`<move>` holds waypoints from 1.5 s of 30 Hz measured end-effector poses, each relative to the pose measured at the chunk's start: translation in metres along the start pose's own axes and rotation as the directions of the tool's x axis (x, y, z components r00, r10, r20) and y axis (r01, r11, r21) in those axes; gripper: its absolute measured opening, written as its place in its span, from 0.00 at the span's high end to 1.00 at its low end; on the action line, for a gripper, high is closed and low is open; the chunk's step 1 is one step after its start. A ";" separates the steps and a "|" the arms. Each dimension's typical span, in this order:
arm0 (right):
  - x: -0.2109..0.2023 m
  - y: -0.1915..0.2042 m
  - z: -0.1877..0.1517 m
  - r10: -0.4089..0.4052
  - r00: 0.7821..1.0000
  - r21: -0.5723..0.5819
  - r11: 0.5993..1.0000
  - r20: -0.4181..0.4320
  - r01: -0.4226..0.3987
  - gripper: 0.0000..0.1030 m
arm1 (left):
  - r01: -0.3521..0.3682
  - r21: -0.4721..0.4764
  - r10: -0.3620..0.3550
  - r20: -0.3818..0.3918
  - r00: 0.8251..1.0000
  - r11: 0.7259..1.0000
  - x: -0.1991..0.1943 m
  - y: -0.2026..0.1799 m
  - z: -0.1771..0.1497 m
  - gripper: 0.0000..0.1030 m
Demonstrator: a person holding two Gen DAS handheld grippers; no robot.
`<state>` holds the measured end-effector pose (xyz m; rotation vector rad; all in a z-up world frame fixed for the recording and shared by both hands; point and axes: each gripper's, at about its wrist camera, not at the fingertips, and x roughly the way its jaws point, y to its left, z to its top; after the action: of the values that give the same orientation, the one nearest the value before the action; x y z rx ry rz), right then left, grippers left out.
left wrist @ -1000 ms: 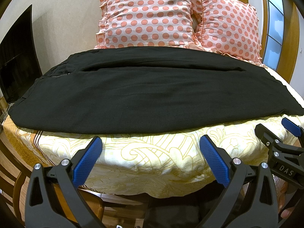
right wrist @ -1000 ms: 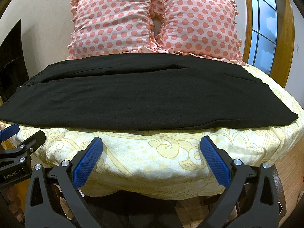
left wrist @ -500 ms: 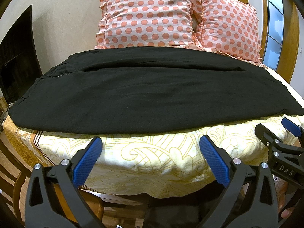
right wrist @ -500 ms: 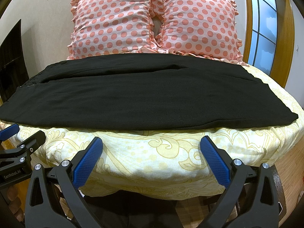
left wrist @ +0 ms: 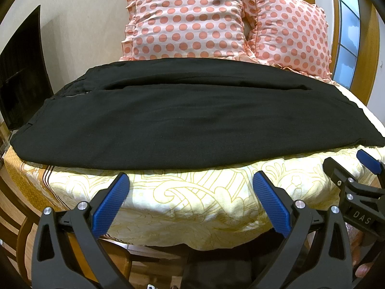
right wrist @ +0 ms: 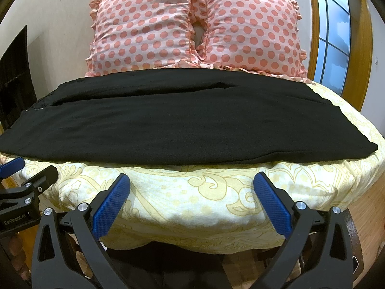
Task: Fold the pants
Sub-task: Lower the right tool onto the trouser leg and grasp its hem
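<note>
Black pants (left wrist: 187, 118) lie flat across the bed, one leg folded over the other, waistband at the left and hems at the right; they also show in the right wrist view (right wrist: 182, 122). My left gripper (left wrist: 190, 187) is open and empty, held off the bed's near edge, short of the pants. My right gripper (right wrist: 191, 187) is open and empty at the same edge. Each gripper shows at the side of the other's view: the right one (left wrist: 361, 168) and the left one (right wrist: 26, 175).
The bed has a yellow patterned cover (left wrist: 192, 192). Two pink polka-dot pillows (right wrist: 144, 29) (right wrist: 252, 29) stand at the head against the wall. A dark screen (left wrist: 21, 72) is at the left, a window (right wrist: 334, 36) at the right, wooden furniture (left wrist: 14, 216) at lower left.
</note>
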<state>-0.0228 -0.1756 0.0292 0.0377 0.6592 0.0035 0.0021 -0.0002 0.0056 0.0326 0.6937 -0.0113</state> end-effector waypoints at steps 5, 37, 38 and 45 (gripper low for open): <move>-0.005 0.000 0.002 0.003 1.000 0.000 1.000 0.007 -0.003 0.01 | -0.002 -0.003 0.002 0.000 1.000 1.000 0.000 -0.001 -0.003 0.02; 0.271 -0.317 0.245 -0.340 0.824 0.465 0.699 -0.453 0.544 0.37 | -0.294 0.028 0.295 -0.035 0.955 0.955 0.118 -0.005 0.166 0.02; 0.276 -0.322 0.245 -0.332 0.822 0.486 0.680 -0.463 0.549 0.38 | -0.300 0.021 0.301 -0.042 0.953 0.954 0.121 -0.003 0.166 0.02; 0.313 -0.319 0.257 -0.427 0.748 0.416 0.639 -0.509 0.648 0.38 | -0.318 0.007 0.318 -0.058 0.946 0.948 0.135 0.005 0.167 0.02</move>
<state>0.3786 -0.4986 0.0289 0.4328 1.0138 -0.8194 0.2124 -0.0010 0.0479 0.1428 0.7410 0.3025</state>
